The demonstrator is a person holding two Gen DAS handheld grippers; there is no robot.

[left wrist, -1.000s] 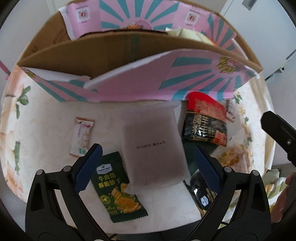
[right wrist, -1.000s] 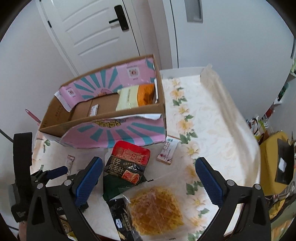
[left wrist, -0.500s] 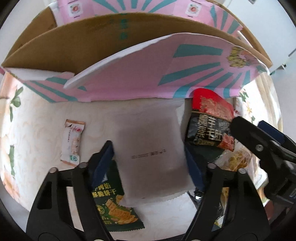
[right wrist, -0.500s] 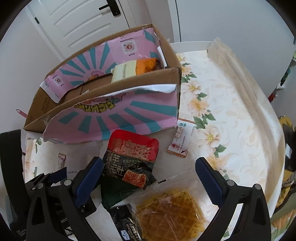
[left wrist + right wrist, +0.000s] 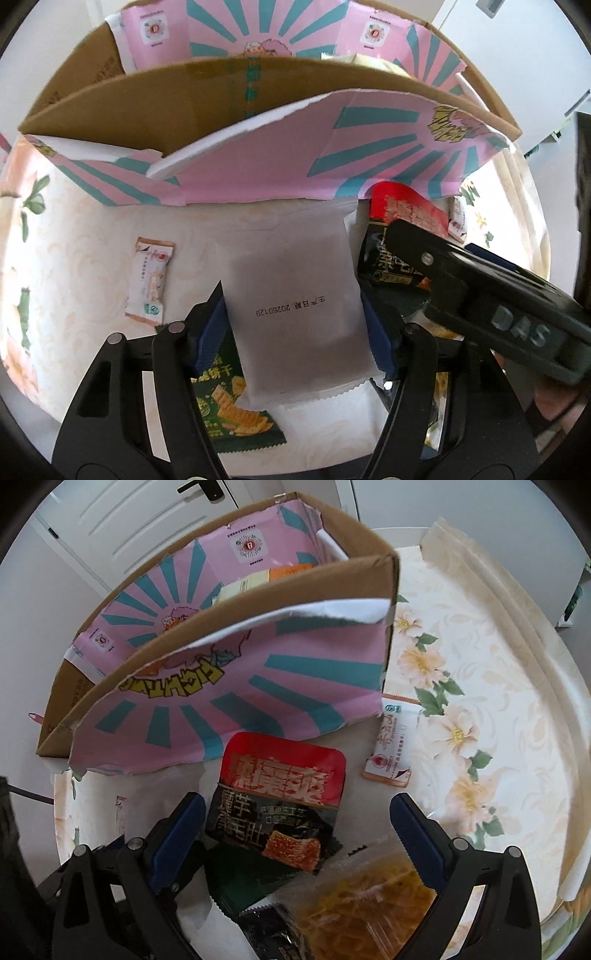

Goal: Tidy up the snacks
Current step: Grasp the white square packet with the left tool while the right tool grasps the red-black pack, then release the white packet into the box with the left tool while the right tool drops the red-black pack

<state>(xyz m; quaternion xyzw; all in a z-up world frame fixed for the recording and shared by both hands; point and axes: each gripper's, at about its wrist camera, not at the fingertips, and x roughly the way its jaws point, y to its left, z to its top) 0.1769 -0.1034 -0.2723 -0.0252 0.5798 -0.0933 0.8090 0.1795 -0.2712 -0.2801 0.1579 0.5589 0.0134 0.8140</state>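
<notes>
My left gripper [image 5: 295, 332] is shut on a plain white snack packet [image 5: 295, 295] that lies on the table; its blue pads press both side edges. A green cracker packet [image 5: 229, 406] lies under the packet's near left corner. My right gripper [image 5: 299, 830] is open above a red-and-black snack packet [image 5: 280, 801], which also shows in the left wrist view [image 5: 402, 221]. A clear bag of yellow noodles [image 5: 362, 904] lies under its right finger. The pink-and-teal cardboard box [image 5: 258, 99] stands open behind the snacks.
A small white-and-pink bar [image 5: 151, 280] lies to the left of the white packet. A white-and-orange sachet [image 5: 391, 749] lies by the box's right corner. The flowered tablecloth [image 5: 480, 701] stretches to the right. A white door [image 5: 147, 517] stands behind the box.
My left gripper has closed in from wide open until its pads grip the white packet's sides. My right gripper has come down and forward over the red-and-black packet, still open.
</notes>
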